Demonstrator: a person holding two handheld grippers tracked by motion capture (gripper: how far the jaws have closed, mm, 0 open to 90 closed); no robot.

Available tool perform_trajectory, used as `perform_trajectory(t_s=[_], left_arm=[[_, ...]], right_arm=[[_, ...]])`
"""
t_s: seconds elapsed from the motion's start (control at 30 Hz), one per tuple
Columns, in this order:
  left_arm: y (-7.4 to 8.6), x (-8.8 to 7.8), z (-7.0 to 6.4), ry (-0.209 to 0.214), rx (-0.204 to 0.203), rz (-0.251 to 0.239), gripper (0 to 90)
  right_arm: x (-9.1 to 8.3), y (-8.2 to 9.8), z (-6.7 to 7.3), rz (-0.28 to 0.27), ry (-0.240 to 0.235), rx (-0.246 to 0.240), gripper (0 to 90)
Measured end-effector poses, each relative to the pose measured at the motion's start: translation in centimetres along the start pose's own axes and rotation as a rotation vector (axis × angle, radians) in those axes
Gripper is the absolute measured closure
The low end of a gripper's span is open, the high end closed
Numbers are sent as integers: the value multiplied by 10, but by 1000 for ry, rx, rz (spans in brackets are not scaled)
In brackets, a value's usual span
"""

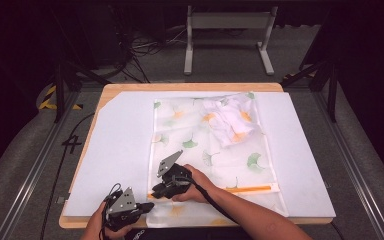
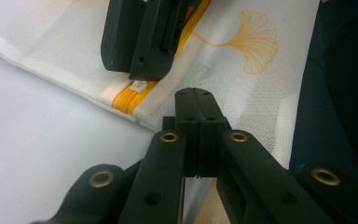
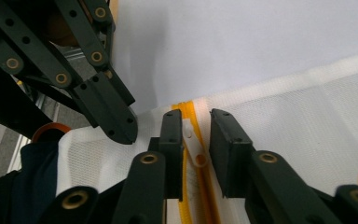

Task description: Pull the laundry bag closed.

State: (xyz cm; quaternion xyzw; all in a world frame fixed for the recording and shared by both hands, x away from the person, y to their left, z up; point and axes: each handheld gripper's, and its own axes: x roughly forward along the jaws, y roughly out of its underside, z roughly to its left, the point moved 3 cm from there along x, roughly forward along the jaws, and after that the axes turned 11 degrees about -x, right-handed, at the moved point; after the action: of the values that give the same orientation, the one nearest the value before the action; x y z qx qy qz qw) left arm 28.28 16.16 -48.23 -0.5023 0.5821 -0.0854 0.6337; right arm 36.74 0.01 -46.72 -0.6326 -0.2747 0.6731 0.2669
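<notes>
Left gripper (image 2: 196, 109): jaws pressed fully together, pinching the corner hem of the mesh laundry bag (image 2: 242, 60) just beside the end of its yellow zipper (image 2: 123, 100).

Right gripper (image 3: 196, 135): jaws slightly parted, straddling the white zipper pull (image 3: 193, 147); the left jaw lies against the pull, the right jaw stands off it, so no firm clamp shows.

The two grippers sit just beside each other at the bag's near left corner, the right one (image 1: 167, 186) above the left (image 1: 142, 206) in the high view.

Bag (image 1: 190, 145): white, printed with green and orange ginkgo leaves, lying flat on a white sheet (image 1: 115, 150) over the wooden desk (image 1: 190, 87).

Contents: crumpled white cloth (image 1: 230, 122) at the bag's far end.
</notes>
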Motion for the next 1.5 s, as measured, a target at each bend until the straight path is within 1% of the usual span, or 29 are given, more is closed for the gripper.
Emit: perform_trajectory(t_s=[0.07,0.1,0.17,0.2,0.23,0.27,0.33,0.4,0.53,0.6,0.67,0.77,0.8,0.83,0.87,1.0,1.03,1.17,1.23,1.3,1.33,1.4,1.43,1.47,1.5], left_arm=[[0,0,0,1,-1,-1,900],[0,0,0,1,0,-1,900],[0,0,0,1,1,0,900],[0,0,0,1,0,-1,900],[0,0,0,2,-2,-2,900],[0,0,0,3,-1,-2,900],[0,0,0,6,-6,-3,900],[0,0,0,6,-5,-3,900],[0,0,0,8,-5,-2,900],[0,0,1,10,-7,-3,900],[0,0,1,10,-7,-3,900],[0,0,1,8,-5,-2,900],[0,0,0,8,-5,-2,900],[0,0,1,8,-6,-2,900],[0,0,1,9,-6,-2,900],[0,0,1,9,-5,-3,900],[0,0,1,8,-5,-2,900],[0,0,1,9,-5,-3,900],[0,0,1,8,-5,-1,900],[0,0,0,7,-5,-1,900],[0,0,0,4,-4,0,898],[-1,0,-1,-12,11,-2,890],[-2,1,-3,-37,34,2,883],[-4,1,-3,-71,48,3,871],[-5,2,-3,-88,54,5,858]], right_arm=[[1,0,1,5,-10,-8,846],[2,0,2,8,-3,-22,851],[2,0,3,4,6,-30,858],[1,0,3,1,5,-25,900],[-1,1,3,-17,-7,-18,900],[-3,1,3,-23,-5,-13,900],[-6,2,1,-36,-16,-3,900],[-6,2,1,-33,-20,2,900],[-7,1,3,-42,-45,12,900],[-8,1,3,-48,-60,28,883],[-8,2,2,-42,-65,32,867],[-3,3,4,-18,-79,47,807],[-1,3,5,-14,-79,46,812],[0,3,5,-9,-60,43,841],[0,3,4,-11,-44,51,879],[1,3,2,-11,-42,66,898],[1,3,3,-18,-36,56,900],[-3,2,6,-32,-20,65,900],[-4,2,5,-33,-17,65,900],[-5,2,4,-33,-4,59,900],[-4,2,5,-29,-4,56,900],[-4,2,5,-26,-5,52,900],[-4,2,5,-24,-5,49,900],[-4,2,5,-25,-9,47,900],[-4,2,6,-26,-14,46,900]])
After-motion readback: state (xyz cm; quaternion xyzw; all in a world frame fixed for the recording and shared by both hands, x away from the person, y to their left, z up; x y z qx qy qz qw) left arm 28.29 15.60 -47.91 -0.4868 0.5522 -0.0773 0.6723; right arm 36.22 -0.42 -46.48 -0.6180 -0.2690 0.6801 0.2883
